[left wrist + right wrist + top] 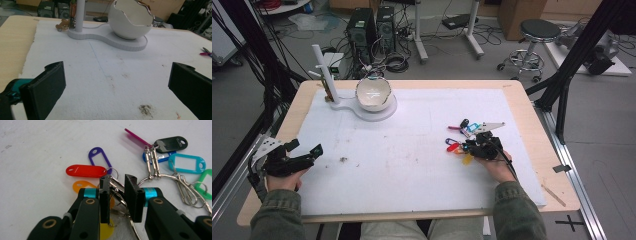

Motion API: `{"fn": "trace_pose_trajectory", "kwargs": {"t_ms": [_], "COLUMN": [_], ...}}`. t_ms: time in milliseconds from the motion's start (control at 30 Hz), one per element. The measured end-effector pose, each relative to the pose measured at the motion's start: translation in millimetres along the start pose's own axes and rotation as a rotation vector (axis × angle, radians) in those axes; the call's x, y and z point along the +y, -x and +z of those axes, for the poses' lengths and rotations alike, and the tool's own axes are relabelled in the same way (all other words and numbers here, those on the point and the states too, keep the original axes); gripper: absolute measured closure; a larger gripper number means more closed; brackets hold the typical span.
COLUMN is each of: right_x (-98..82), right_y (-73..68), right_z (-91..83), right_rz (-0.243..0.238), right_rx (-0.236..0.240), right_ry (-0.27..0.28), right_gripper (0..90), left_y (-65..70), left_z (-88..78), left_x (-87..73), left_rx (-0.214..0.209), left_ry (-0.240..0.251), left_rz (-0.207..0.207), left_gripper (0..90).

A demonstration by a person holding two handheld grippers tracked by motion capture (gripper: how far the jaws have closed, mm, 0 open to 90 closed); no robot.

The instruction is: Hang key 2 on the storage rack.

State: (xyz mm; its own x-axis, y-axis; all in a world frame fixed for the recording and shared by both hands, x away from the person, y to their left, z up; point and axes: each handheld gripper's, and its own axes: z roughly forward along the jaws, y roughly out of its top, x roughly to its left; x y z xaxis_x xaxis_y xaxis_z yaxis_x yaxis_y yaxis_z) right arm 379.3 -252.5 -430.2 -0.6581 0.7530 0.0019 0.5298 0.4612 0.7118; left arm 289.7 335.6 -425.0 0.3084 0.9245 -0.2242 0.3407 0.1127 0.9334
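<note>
A bunch of coloured key tags on a metal key ring (463, 134) lies at the right of the white foam mat (412, 165). In the right gripper view the ring (165, 176) carries red (86, 170), purple, orange, yellow, blue, teal, green and black tags. My right gripper (472, 146) (117, 180) lies low on the mat, its narrow-set pads shut on the ring's metal clasps beside the red tag. My left gripper (305, 147) (117, 75) rests at the mat's left edge, jaws wide open with nothing between them.
A white egg-shaped bowl (373, 93) (131, 20) with a broken-shell rim sits on a white stand with an upright post (323, 70) at the back left. A small dirt speck (343, 159) marks the mat. Computers, cables and a stool stand beyond the table.
</note>
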Motion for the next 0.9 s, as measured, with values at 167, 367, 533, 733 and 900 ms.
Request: {"fn": "trace_pose_trajectory", "kwargs": {"t_ms": [167,367,533,733,900], "right_x": [0.9,1.3,1.5,1.9,5.6], "right_y": [-0.6,1.3,4.0,5.4,5.3], "right_z": [-0.6,-4.0,-8.4,-12.0,-18.8], "right_rz": [0.001,0.032,0.041,0.066,0.079], "right_rx": [-0.016,-0.011,-0.017,-0.012,-0.008], "right_ry": [0.006,0.025,0.05,0.069,0.111], "right_gripper": [78.9,81.5,88.2,88.2,88.2], "left_y": [-0.4,-0.6,-0.5,-0.6,-1.0], "left_z": [-0.3,0.0,0.0,0.3,0.7], "left_x": [0.1,0.1,0.2,0.2,0.2], "left_rx": [0.001,-0.001,-0.001,-0.006,-0.009], "left_ry": [0.003,0.002,0.003,0.006,0.007], "left_rz": [-0.005,-0.002,-0.004,-0.005,-0.007], "left_gripper": [1.6,1.7,1.6,1.6,1.7]}}
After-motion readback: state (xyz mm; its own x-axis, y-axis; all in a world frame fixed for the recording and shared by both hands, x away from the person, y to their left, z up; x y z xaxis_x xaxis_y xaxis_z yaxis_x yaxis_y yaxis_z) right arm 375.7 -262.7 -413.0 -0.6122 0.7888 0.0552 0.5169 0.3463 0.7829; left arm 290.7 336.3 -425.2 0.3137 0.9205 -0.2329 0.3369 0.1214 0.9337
